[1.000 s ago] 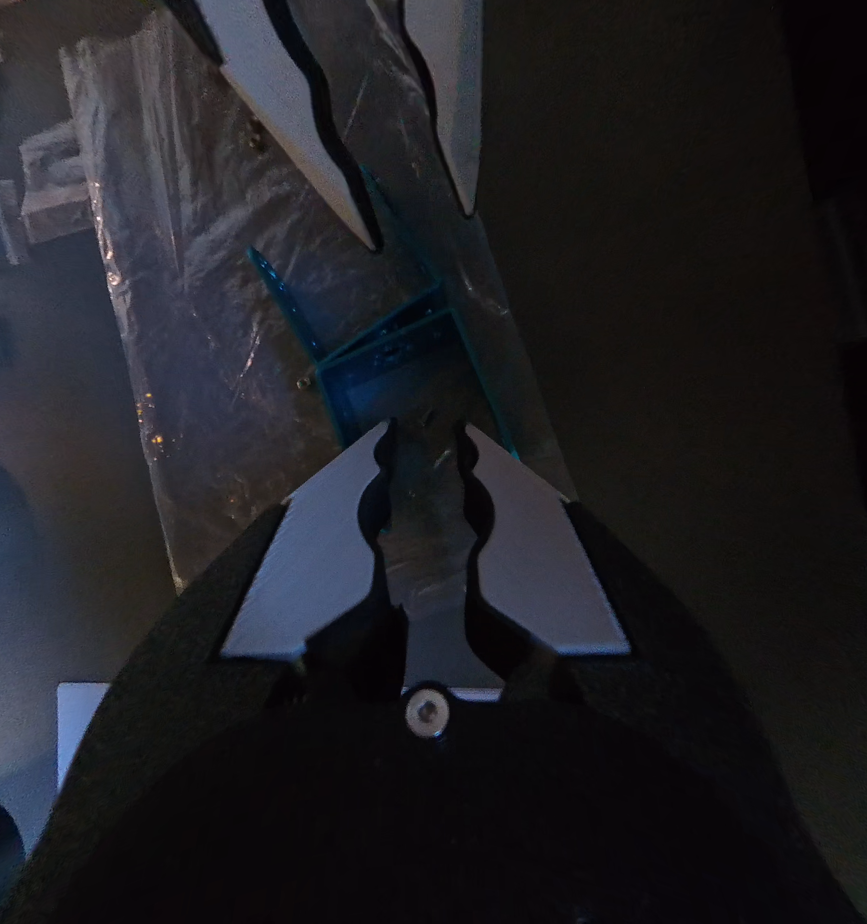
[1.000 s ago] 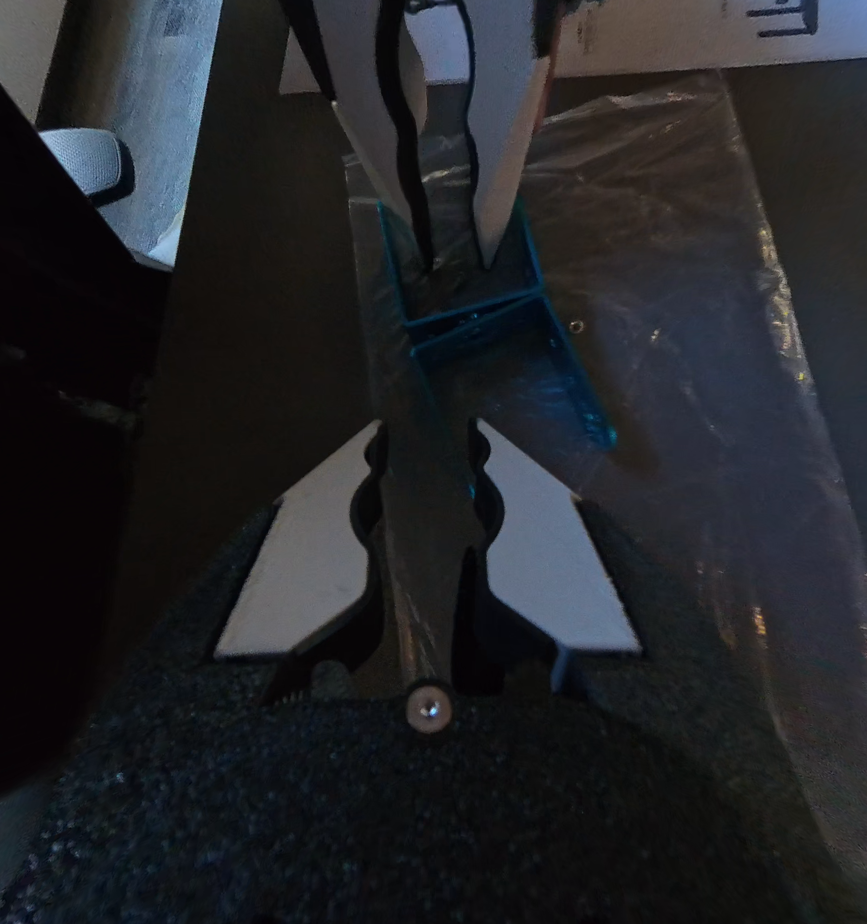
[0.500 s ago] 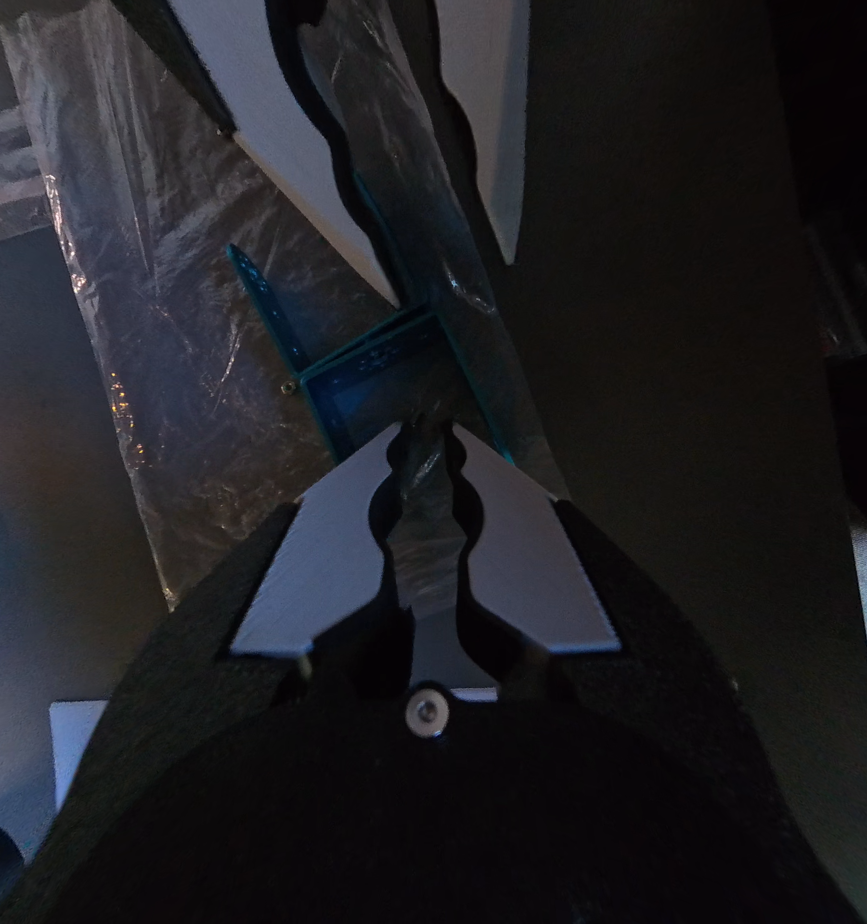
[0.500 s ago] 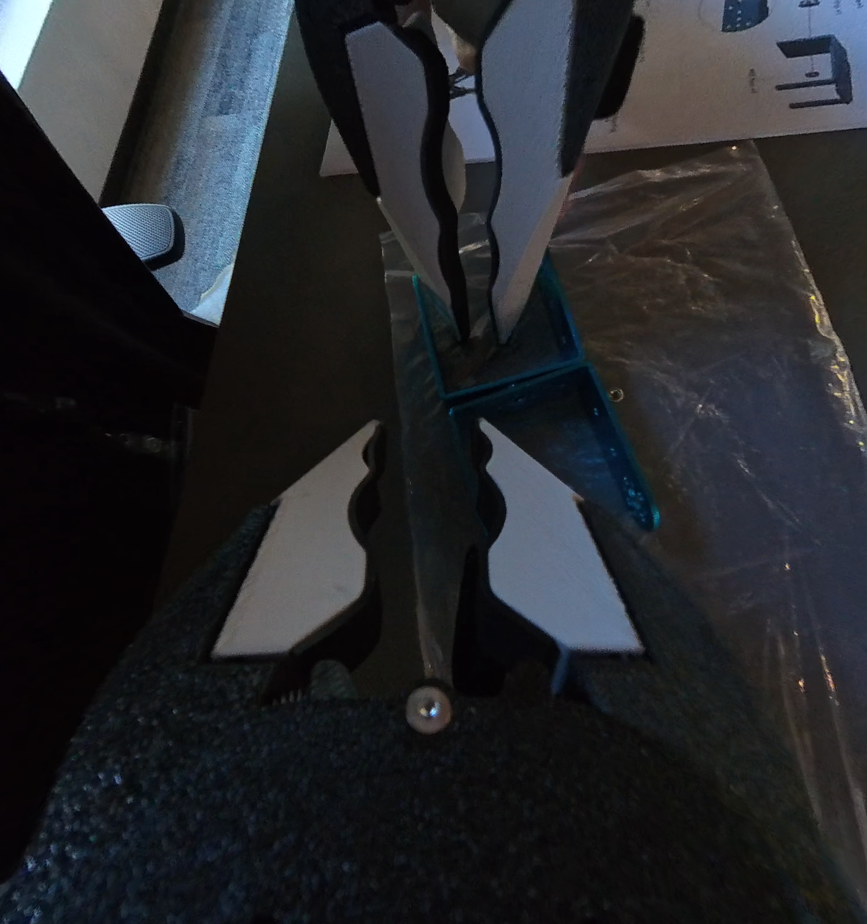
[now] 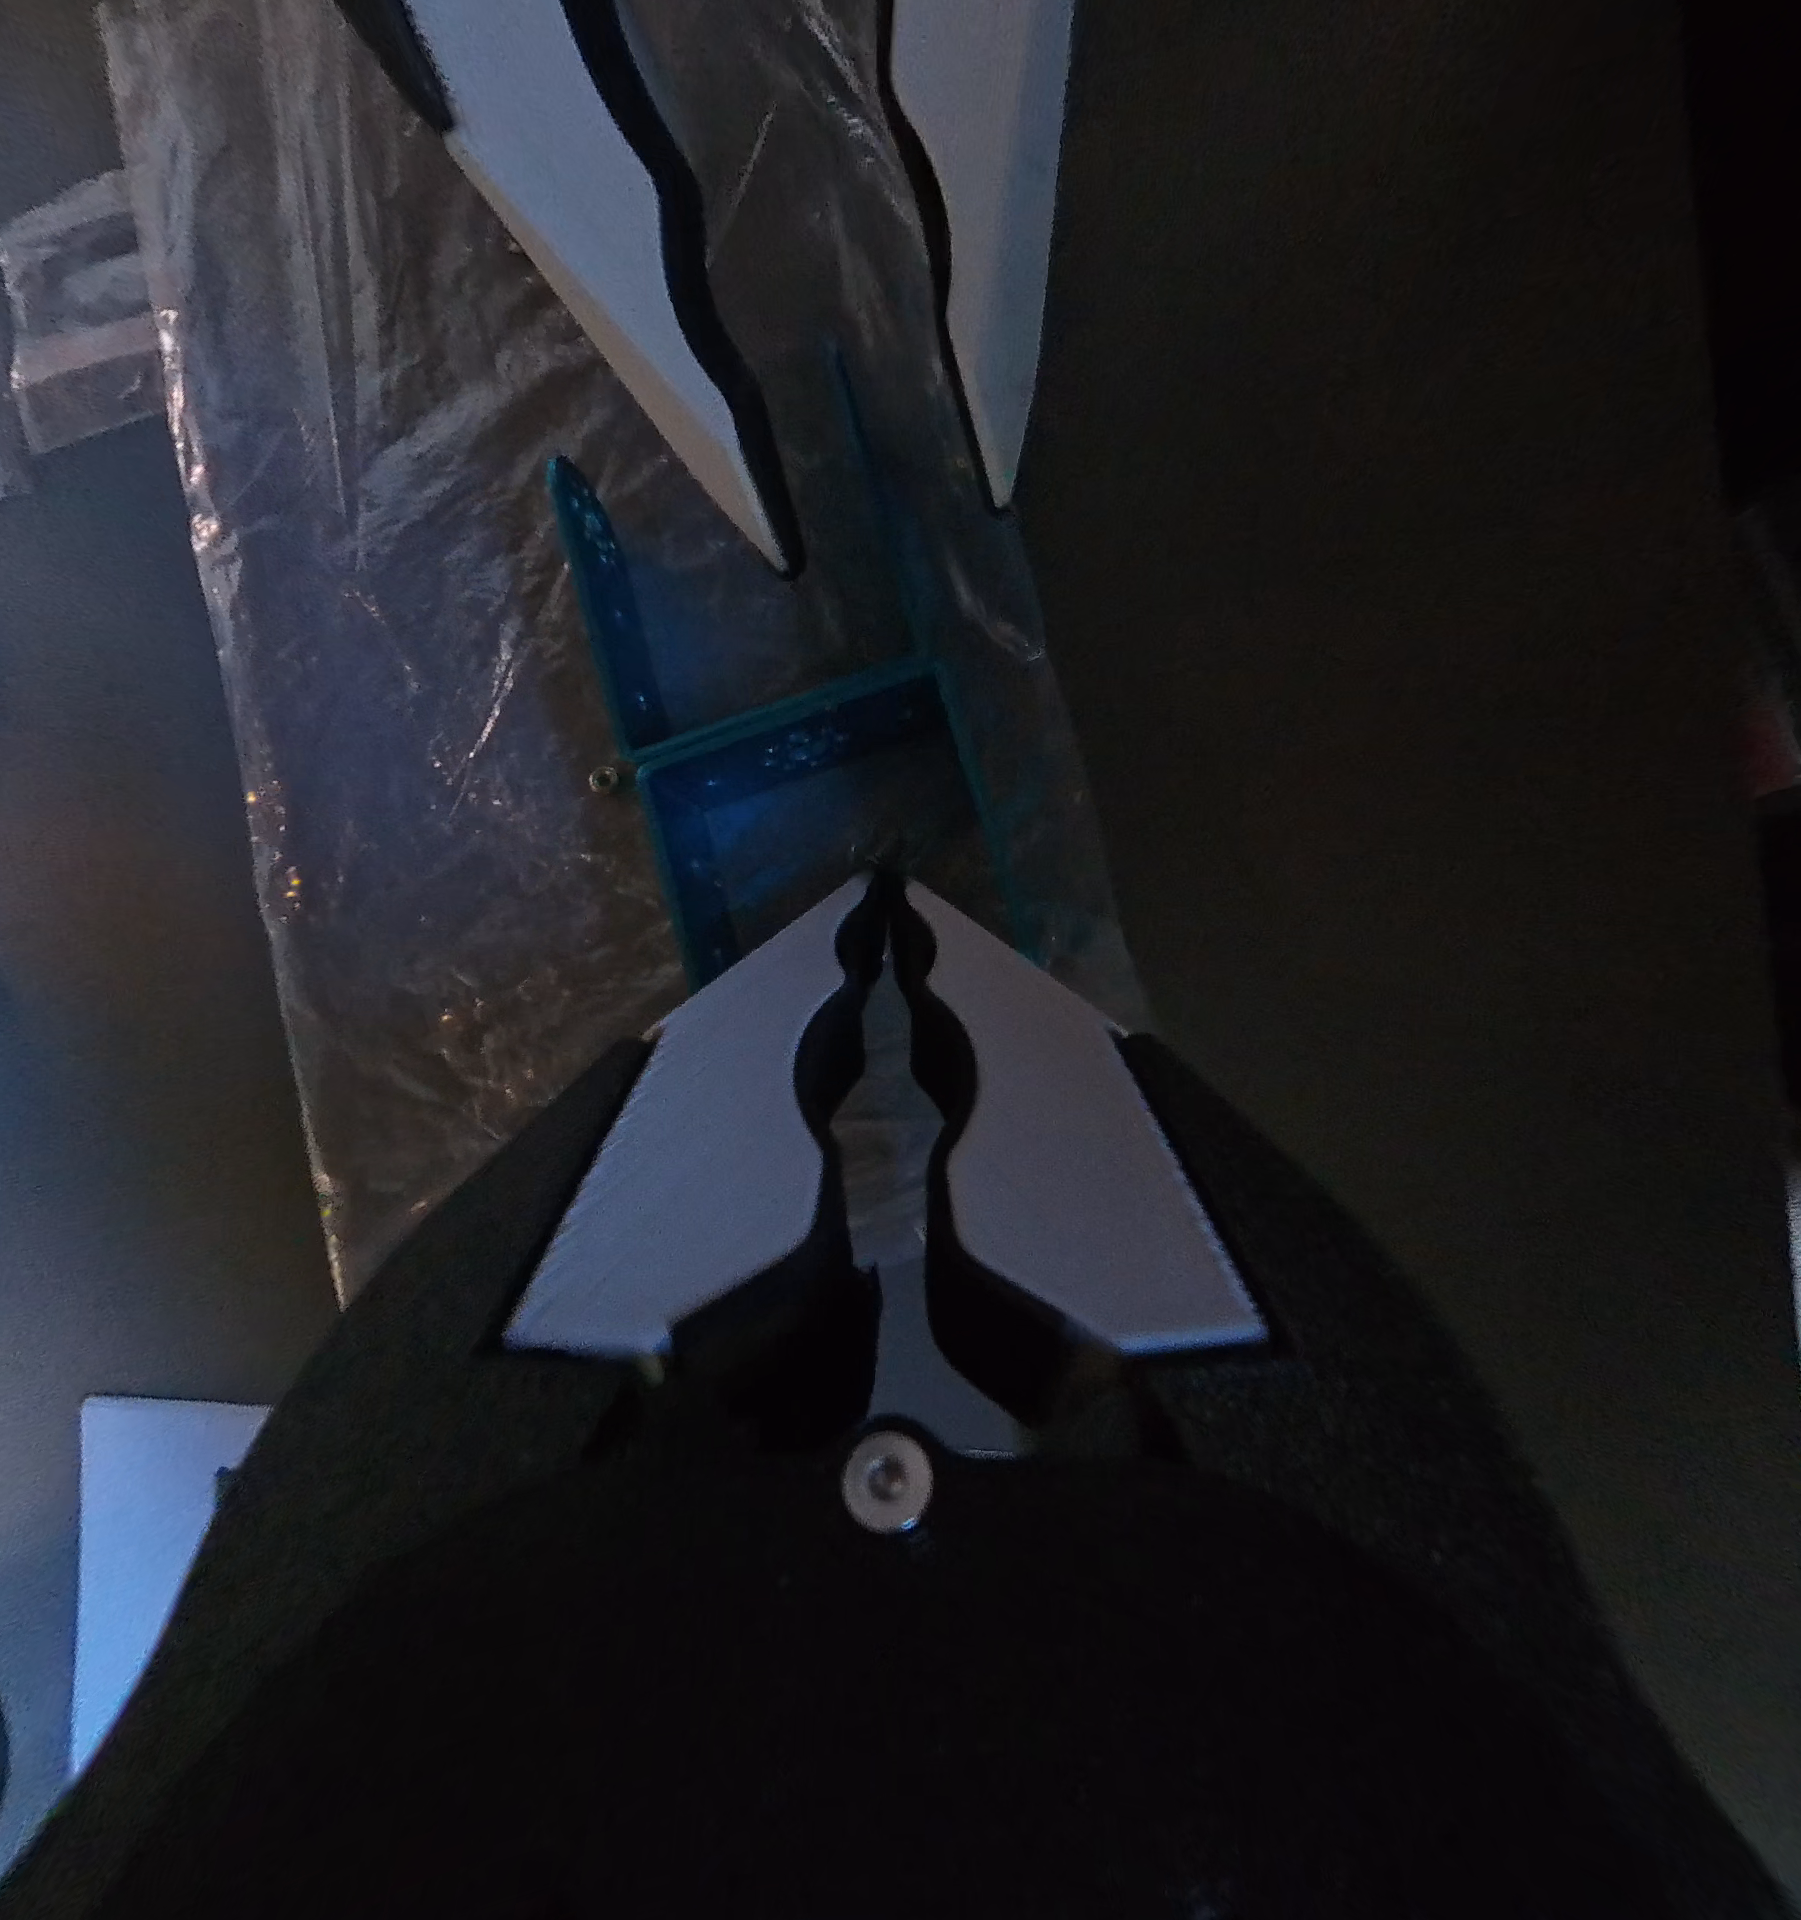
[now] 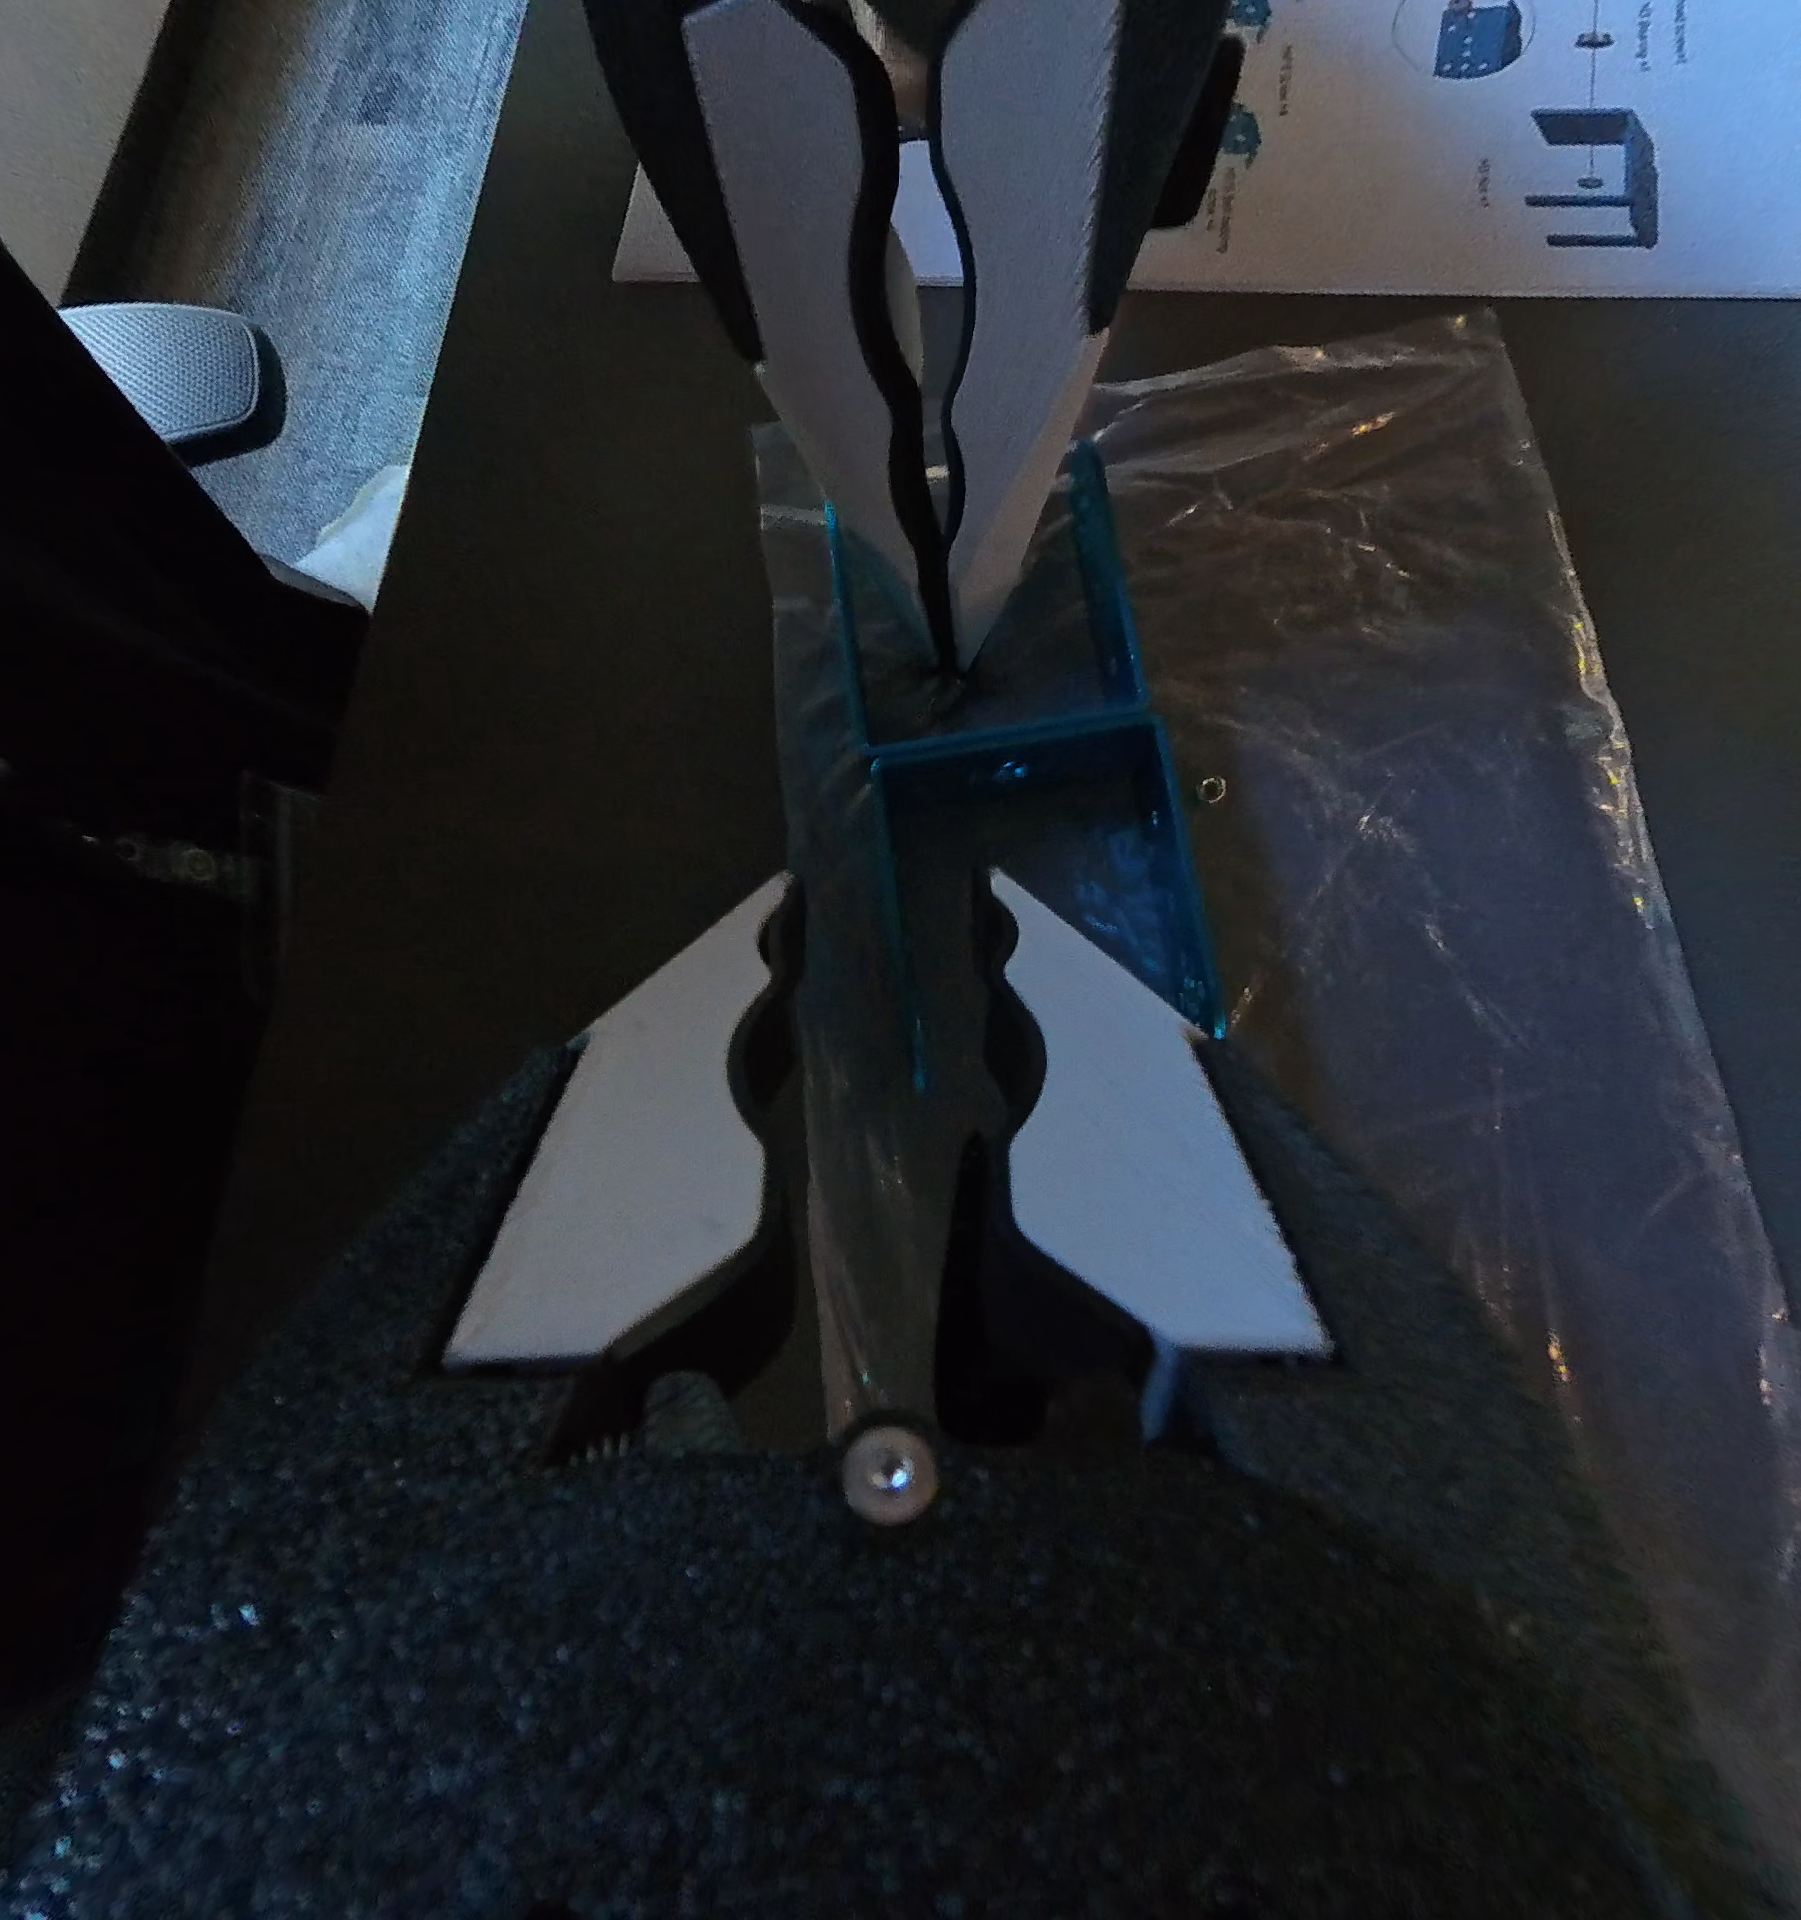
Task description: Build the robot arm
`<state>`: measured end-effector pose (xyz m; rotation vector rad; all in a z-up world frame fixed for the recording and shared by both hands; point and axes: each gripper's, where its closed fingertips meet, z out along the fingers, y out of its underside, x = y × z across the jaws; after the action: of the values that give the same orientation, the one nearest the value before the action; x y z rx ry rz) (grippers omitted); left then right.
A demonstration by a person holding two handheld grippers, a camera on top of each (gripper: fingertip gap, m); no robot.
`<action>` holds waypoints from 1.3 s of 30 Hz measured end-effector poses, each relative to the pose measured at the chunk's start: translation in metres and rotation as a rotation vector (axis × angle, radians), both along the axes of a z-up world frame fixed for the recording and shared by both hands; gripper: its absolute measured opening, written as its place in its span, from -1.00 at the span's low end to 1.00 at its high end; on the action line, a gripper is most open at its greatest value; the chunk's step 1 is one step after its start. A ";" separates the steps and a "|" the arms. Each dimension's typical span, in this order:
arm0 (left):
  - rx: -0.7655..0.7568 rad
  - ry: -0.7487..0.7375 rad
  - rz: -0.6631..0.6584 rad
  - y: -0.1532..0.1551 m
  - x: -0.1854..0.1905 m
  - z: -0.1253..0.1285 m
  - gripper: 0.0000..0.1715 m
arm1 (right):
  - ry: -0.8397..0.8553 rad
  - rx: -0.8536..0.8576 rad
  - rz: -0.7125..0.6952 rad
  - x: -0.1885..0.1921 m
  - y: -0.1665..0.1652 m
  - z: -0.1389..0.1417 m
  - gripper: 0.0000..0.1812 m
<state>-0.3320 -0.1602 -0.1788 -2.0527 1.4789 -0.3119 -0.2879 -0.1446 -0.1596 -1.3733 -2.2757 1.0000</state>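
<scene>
The left gripper has its two grey fingers pressed together at the tips, pinching a bit of the clear crinkly plastic bag just inside the near end of the blue H-shaped metal frame. The right gripper faces it from the other end; its fingers are spread a little, with one thin blue side bar and a fold of bag running between them, and I cannot tell if they press on it. The frame lies inside the bag, which lies flat on the dark table. The frame looks stiff and light, with thin edges good to grab. The bag looks soft and slippery and may slide or tear. A tiny screw sits just beside the frame. A white paper sheet with drawings lies past the bag.
</scene>
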 end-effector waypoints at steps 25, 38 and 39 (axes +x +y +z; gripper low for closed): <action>-0.061 -0.020 0.010 0.005 0.009 0.000 -0.95 | 0.035 -0.057 -0.010 0.009 -0.001 -0.001 -0.71; 0.040 -0.496 0.388 0.031 0.007 0.072 -0.96 | 0.374 -0.029 -0.139 -0.020 0.013 0.054 -0.77; 0.001 -0.606 0.428 0.031 0.009 0.081 -0.97 | 0.440 -0.005 -0.135 -0.021 0.011 0.063 -0.77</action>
<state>-0.3227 -0.1295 -0.0974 -1.9656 0.6630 -0.6784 -0.3089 -0.1334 -0.0963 -1.1520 -1.8366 1.1314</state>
